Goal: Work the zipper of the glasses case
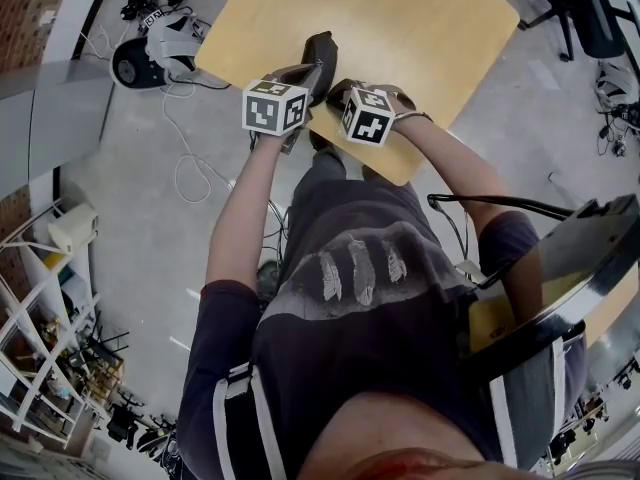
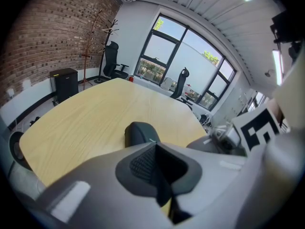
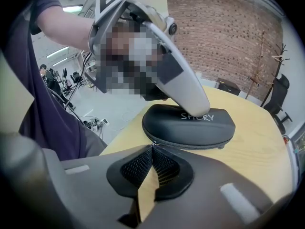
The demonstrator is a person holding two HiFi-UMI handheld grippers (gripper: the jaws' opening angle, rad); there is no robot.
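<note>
A dark zipped glasses case (image 1: 321, 52) with white lettering lies near the front edge of a light wooden table (image 1: 400, 18). My left gripper (image 1: 312, 76) is shut, and its grey fingertips (image 3: 196, 101) press down on the lid of the case (image 3: 190, 125). In the left gripper view the case (image 2: 138, 131) shows just past the closed tips (image 2: 154, 145). My right gripper (image 3: 152, 147) is shut at the zipper line on the case's near end, with a small metal zipper pull (image 3: 153, 142) pinched at its tips. In the head view the right gripper (image 1: 335, 93) sits beside the left one.
The table edge (image 3: 119, 140) runs close behind the case, with floor and cables (image 1: 190, 168) below. Office chairs (image 2: 113, 61) and a coat rack (image 2: 95, 42) stand by the brick wall and windows. A white device (image 1: 150, 58) sits on the floor to the left.
</note>
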